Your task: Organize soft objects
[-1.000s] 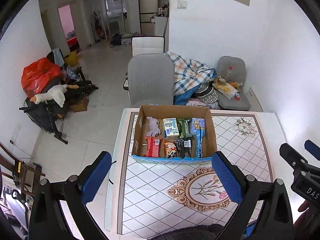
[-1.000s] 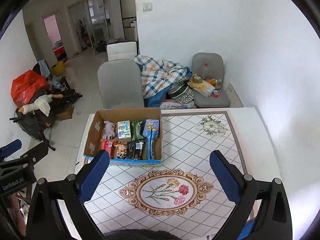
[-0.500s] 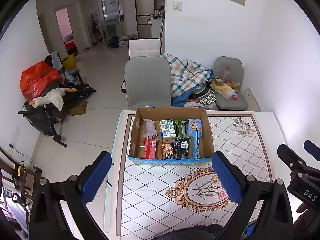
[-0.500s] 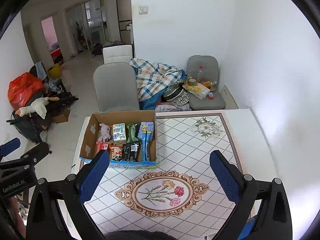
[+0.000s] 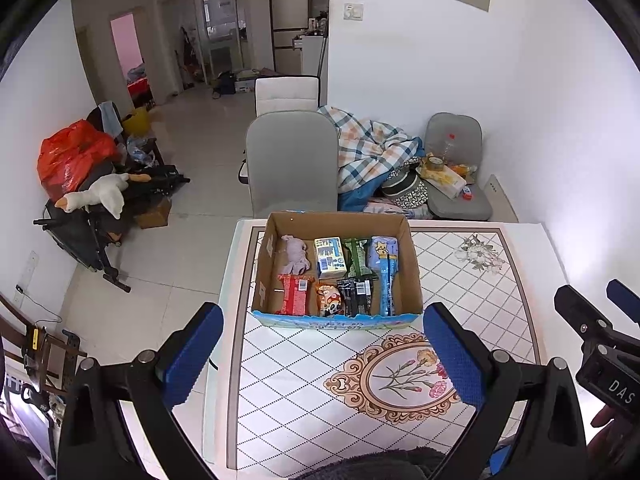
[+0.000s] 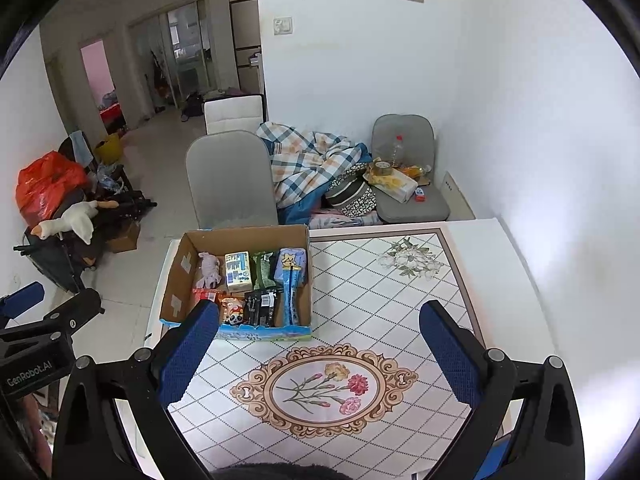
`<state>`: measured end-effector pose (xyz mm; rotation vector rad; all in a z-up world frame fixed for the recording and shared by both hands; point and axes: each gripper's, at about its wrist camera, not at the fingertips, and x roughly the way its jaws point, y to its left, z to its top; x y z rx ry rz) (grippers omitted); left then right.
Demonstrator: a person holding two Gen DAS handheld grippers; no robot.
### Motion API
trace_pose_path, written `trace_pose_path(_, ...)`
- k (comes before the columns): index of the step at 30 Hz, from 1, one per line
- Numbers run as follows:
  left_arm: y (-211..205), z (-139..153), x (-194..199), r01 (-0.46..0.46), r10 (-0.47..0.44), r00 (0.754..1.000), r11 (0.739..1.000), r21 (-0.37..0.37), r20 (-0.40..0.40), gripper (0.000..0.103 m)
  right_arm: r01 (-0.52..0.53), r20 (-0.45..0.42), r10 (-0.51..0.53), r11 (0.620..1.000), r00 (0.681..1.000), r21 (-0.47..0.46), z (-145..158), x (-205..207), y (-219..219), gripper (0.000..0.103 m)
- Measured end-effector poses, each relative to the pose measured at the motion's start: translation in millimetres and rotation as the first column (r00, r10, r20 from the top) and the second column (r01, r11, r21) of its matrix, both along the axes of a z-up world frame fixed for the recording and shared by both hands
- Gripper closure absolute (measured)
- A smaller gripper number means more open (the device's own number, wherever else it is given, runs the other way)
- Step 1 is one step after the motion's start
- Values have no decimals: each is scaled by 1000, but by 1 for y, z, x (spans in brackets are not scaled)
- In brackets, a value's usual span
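Both the left gripper and the right gripper hover above the worktop with jaws spread wide, grasping and touching nothing. The cardboard box of soft packets sits on the worktop's far left part.

The left gripper hung with jaws wide and nothing between them; ahead of it sat the cardboard box on the table; the right gripper showed at its right, state unclear.
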<state>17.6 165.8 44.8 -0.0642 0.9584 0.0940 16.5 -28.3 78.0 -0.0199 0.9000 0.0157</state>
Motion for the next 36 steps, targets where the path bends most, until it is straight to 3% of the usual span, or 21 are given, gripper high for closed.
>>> trace_pose_path(36,-8,1,-6,2,-2,1000,1000,-14,10,0,-7,20,7,1000,1000,-18,11,-7,-2,1)
